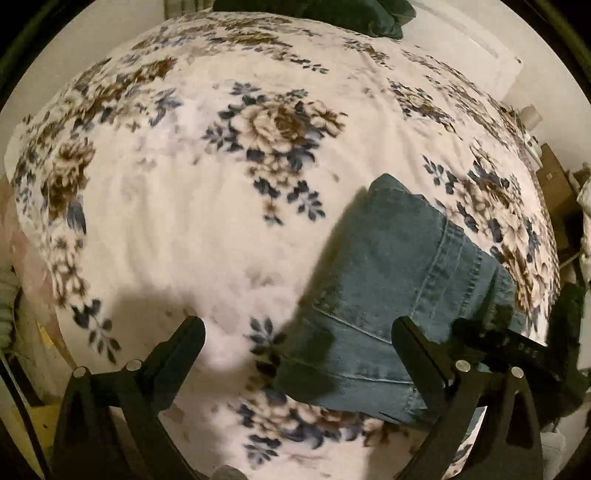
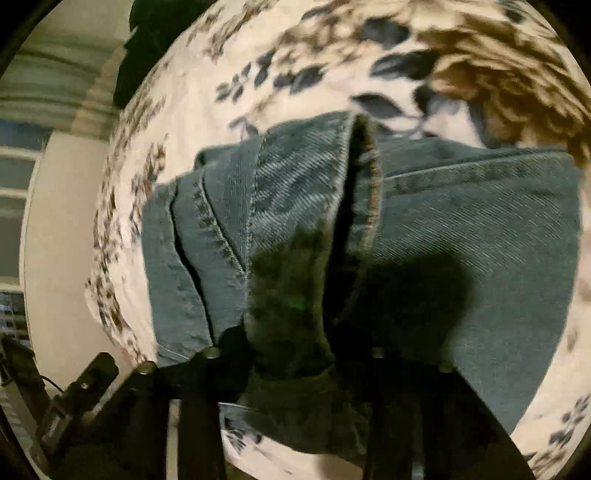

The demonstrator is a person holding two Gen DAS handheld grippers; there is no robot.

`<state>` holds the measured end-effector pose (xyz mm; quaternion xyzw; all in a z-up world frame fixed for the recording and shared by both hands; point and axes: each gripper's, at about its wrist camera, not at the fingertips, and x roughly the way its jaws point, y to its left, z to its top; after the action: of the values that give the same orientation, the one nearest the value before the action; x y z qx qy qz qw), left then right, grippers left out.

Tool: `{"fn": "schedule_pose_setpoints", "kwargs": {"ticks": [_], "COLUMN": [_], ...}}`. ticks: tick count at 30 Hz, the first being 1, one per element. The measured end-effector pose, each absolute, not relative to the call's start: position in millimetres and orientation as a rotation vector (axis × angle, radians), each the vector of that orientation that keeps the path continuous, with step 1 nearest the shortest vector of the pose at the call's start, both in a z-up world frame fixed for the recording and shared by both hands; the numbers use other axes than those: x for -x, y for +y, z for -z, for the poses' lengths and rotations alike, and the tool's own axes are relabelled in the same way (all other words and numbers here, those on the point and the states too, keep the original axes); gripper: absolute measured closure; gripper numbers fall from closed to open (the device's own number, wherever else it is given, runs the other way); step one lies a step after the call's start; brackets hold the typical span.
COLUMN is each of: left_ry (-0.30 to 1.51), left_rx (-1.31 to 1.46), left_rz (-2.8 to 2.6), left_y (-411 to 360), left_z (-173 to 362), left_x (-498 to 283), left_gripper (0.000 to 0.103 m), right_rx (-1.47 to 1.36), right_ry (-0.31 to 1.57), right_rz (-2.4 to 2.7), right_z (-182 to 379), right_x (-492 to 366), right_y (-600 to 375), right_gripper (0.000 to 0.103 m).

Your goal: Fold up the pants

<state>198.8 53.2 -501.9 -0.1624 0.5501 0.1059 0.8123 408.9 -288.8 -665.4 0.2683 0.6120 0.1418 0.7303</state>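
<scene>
The blue denim pants [image 1: 391, 295] lie folded on a white floral blanket [image 1: 221, 206], at the lower right of the left wrist view. My left gripper [image 1: 299, 328] is open and empty above the blanket, its right finger over the denim's edge. In the right wrist view the pants [image 2: 461, 236] fill the middle, with a hem and seams showing. My right gripper [image 2: 291, 354] is shut on a bunched fold of the denim [image 2: 291, 317], with fabric pinched between the fingers. The right gripper's body shows dark in the left wrist view [image 1: 517, 347].
The blanket covers a bed that fills most of both views. A dark green pillow [image 1: 332, 14] lies at the bed's far end. Boxes and clutter [image 1: 554, 184] stand beside the bed on the right. A wall and window blinds [image 2: 22, 166] are left of the bed.
</scene>
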Motion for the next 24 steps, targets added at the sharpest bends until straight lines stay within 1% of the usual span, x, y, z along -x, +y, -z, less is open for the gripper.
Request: {"fn": "schedule_pose_setpoints", "kwargs": {"ticks": [1,2,5,7,10,12,13,14,15,16,18,19,20,22,23,24], "left_ry": [1.168,1.159,1.133,1.133,1.157,1.171,1.182,1.193,1.216,1.237,1.266,1.283,1.305,1.377,1.413,1.427], "left_rx": [0.342,0.345,0.367,0.368,0.365,0.354,0.347,0.34,0.342,0.349,0.347,0.346,0.34,0.364,0.395,0.439], "left_rz": [-0.218,-0.208,-0.158,-0.105,-0.021,0.022,0.049,0.068,0.099,0.133,0.166,0.185,0.199,0.248,0.281,0.326], "left_y": [52.4,52.6,49.3,39.9,18.5,2.7,-6.7,-13.9,-24.2,-32.0,-44.7,-51.5,-56.7,-66.5,-70.0,-71.9], "left_z": [498.1,493.7,479.3,478.3,484.1,491.0,496.5,501.6,508.7,515.4,525.8,534.0,543.4,570.0,582.8,592.9], "left_x": [-199.2,-201.5,-212.4,-228.0,-253.7,-270.9,-281.3,-290.1,-302.3,-313.0,-332.4,-345.5,-357.2,-381.7,-390.9,-397.0], "left_gripper": [0.0,0.0,0.0,0.0,0.0,0.0,0.0,0.0,0.0,0.0,0.0,0.0,0.0,0.0,0.004,0.039], "right_rx": [-0.614,-0.63,-0.662,-0.672,-0.683,-0.695,-0.712,-0.731,-0.748,-0.767,-0.823,-0.86,-0.895,-0.998,-1.034,-1.085], "right_ry": [1.322,1.295,1.233,1.218,1.238,1.285,1.337,1.386,1.436,1.449,1.397,1.356,1.329,1.299,1.317,1.335], "right_rz": [-0.293,-0.278,-0.211,-0.139,-0.026,0.032,-0.002,-0.022,-0.018,-0.013,-0.016,-0.011,-0.018,-0.051,-0.06,-0.068], "right_z": [654.8,643.6,609.2,596.0,601.7,622.5,638.5,652.8,663.8,668.3,667.5,666.6,668.5,684.9,693.0,704.8], "right_x": [-402.8,-397.2,-369.7,-347.5,-330.0,-322.6,-323.4,-327.1,-329.6,-331.8,-334.0,-335.9,-337.4,-344.2,-349.7,-354.4], "right_y": [-297.4,-305.9,-348.4,-386.2,-439.8,-465.2,-469.5,-469.6,-473.0,-479.2,-492.7,-500.5,-505.8,-514.7,-516.3,-517.5], "right_gripper": [0.082,0.085,0.085,0.085,0.085,0.085,0.077,0.065,0.058,0.053,0.044,0.03,0.02,0.019,0.019,0.019]}}
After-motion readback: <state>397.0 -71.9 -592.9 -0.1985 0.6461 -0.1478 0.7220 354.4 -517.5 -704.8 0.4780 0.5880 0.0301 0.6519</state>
